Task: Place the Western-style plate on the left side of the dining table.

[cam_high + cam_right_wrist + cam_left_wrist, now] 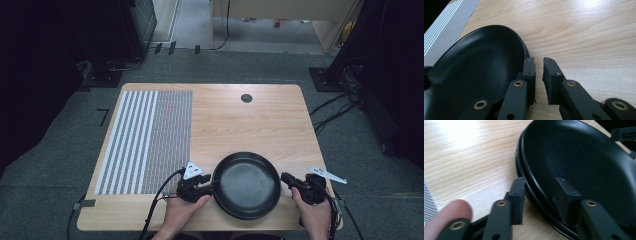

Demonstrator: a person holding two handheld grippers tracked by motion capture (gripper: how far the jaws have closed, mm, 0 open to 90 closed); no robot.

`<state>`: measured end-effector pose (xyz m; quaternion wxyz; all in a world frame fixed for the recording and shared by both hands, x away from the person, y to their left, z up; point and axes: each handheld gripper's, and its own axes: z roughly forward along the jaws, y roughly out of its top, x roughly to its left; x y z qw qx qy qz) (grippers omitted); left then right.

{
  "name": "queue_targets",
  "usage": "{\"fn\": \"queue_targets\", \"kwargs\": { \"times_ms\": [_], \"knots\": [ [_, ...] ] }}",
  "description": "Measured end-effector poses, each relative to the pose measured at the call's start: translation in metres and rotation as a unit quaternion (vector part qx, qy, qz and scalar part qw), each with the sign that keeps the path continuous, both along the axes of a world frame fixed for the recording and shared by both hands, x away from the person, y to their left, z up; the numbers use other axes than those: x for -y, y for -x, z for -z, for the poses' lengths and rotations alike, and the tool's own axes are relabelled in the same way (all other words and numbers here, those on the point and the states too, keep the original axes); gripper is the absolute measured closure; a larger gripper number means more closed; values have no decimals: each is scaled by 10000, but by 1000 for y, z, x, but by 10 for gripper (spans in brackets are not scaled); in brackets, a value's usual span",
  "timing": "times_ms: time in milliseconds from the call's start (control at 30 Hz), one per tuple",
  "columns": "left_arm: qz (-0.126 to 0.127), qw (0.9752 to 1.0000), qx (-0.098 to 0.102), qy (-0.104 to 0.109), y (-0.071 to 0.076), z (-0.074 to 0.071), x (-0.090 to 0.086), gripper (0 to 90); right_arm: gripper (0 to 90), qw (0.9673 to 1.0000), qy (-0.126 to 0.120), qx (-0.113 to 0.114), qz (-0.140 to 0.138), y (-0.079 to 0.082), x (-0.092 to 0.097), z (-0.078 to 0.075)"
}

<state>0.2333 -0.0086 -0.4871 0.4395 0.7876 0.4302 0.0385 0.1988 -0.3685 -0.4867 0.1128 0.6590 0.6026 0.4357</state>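
A stack of black round dishes [246, 186] sits near the front edge of the wooden table [235, 120]; several rim lines show at its edge [586, 162]. My left gripper [212, 186] is at the stack's left rim. In the left gripper view its jaws [540, 180] straddle that rim, one outside and one inside the dish, pressing on it. My right gripper [284, 177] is at the right rim. In the right gripper view it [538, 60] is shut to a narrow slit just outside the dishes [474, 67], with only bare wood in the slit.
A striped grey-and-white mat [145, 142] covers the table's left part, and its edge shows in the right gripper view [449, 25]. A small dark round cap [246, 98] is set in the far tabletop. Bare wood lies beyond the dishes. Cables trail off the front edge.
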Motion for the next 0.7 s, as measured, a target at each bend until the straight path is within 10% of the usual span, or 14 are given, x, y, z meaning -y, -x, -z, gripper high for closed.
{"fn": "queue_targets", "kwargs": {
  "times_ms": [267,700],
  "knots": [
    [-58,9993,-265,252,-2,3,-6,623,810,9978,-655,-25,-123,1,6,0],
    [75,9987,-423,281,-1,6,-4,595,853,9974,-686,-185,-111,-1,-1,6]
  ]
}}
